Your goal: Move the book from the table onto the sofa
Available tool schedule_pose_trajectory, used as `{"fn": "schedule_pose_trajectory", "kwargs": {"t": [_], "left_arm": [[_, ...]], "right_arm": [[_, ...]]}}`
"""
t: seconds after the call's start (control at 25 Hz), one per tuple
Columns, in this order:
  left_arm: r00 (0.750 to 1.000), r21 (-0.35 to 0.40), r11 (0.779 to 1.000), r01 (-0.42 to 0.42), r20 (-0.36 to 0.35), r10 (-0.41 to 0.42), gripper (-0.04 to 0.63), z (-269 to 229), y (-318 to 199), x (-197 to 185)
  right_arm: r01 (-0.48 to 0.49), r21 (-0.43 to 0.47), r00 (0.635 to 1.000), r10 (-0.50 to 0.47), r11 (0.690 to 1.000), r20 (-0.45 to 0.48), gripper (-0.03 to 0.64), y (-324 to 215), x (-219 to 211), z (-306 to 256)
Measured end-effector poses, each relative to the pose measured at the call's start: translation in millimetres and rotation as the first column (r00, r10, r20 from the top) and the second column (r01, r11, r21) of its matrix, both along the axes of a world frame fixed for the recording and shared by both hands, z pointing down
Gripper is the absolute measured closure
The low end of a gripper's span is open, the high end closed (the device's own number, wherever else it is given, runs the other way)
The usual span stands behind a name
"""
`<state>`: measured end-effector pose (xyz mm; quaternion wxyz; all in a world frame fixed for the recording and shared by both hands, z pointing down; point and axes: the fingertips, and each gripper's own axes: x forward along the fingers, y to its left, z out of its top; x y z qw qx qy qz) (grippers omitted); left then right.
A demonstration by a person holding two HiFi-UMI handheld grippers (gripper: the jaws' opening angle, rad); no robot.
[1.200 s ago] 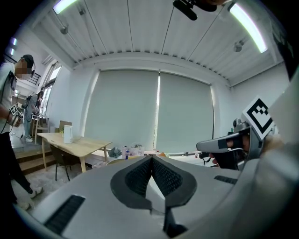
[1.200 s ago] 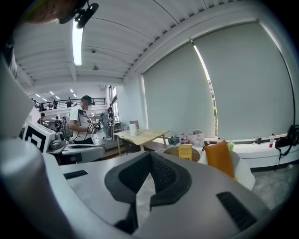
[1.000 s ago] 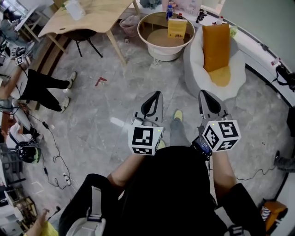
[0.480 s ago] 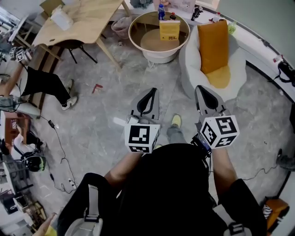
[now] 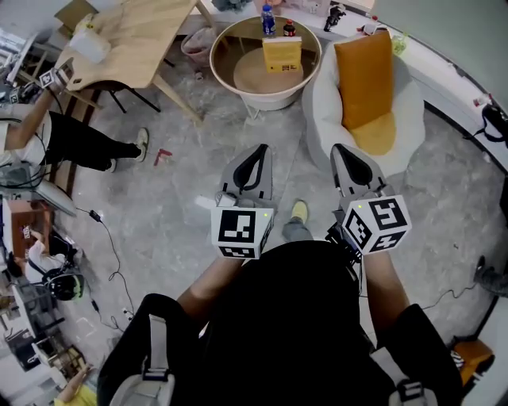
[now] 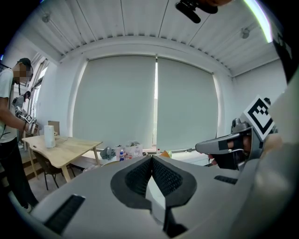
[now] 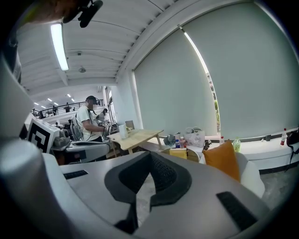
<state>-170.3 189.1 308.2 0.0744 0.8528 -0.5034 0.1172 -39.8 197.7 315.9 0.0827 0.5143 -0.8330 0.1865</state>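
- Noting the yellow book (image 5: 282, 54) standing upright on the round table (image 5: 252, 75), cover toward us.
- We hold the left gripper (image 5: 260, 151) and the right gripper (image 5: 342, 151) closed, both empty.

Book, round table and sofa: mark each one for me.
book (image 5: 282, 54), head view, yellow front cover.
round table (image 5: 252, 75), head view, bare tabletop.
sofa (image 5: 322, 99), head view, white armrest.

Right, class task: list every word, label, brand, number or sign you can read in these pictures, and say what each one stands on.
No text is readable in any view.
Yellow book on the round table: cover print too small to read.
Blue bottle behind it: label too small and blurred.
Left marker cube and right marker cube: black-and-white square patterns only, no letters or digits.
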Motion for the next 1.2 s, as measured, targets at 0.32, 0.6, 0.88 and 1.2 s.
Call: {"fn": "schedule_pose_trajectory", "kwargs": {"t": [0.32,0.6,0.88,1.2], "left_arm": [[0.999,-0.022,0.999,0.030,0.030,-0.029,0.586,5.4,-41.5,12.8],[0.998,-0.032,0.999,0.042,0.047,-0.040,0.586,11.5,-67.9,30.2],[0.997,-0.031,0.998,0.049,0.059,-0.048,0.586,11.3,-73.7,41.2],[0.995,-0.011,0.999,0.053,0.082,-0.052,0.586,3.1,-73.0,40.0]], "right_arm": [[0.038,-0.026,0.999,-0.037,0.999,0.024,0.609,-43.7,14.0,10.6],[0.052,-0.030,0.998,-0.051,0.998,0.041,0.609,-72.2,31.5,16.6],[0.061,-0.024,0.997,-0.060,0.998,0.046,0.609,-85.4,43.6,21.3],[0.064,0.000,0.996,-0.064,0.998,0.056,0.609,-85.5,42.6,17.2]]}}
